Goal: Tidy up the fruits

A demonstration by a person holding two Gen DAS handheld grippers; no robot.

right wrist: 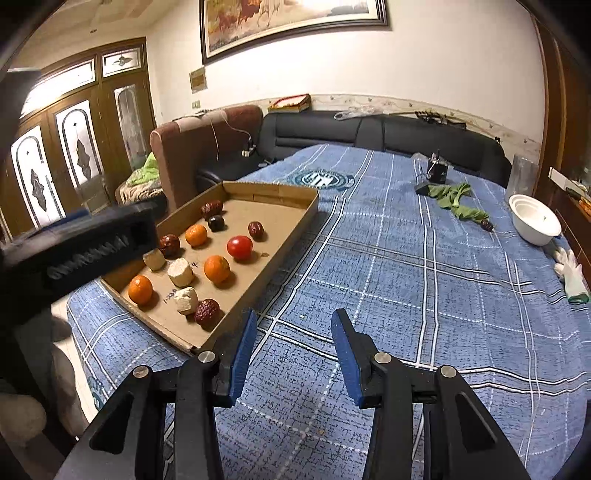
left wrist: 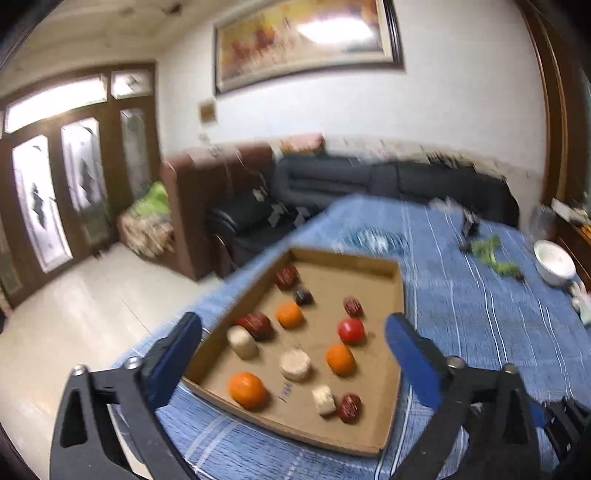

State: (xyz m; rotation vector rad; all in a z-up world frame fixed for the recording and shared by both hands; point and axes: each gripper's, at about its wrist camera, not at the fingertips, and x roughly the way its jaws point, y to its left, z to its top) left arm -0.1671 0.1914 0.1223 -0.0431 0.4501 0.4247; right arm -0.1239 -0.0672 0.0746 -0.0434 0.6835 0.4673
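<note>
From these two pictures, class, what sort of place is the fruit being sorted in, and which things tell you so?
Most likely a living room in a home. A dark sofa runs along the wall, a large framed painting hangs above it, and the cardboard tray of fruit sits on a table covered by a blue checked cloth.

left claw [left wrist: 293,334]: black linkage arms with triangular cut-outs, blue ribbed pads [left wrist: 406,343], silver screws at pivots | right claw [right wrist: 291,354]: same build, black arms, blue ribbed pads [right wrist: 242,354], four silver screws | left unit body seen from right view: black, embossed lettering, unreadable
</note>
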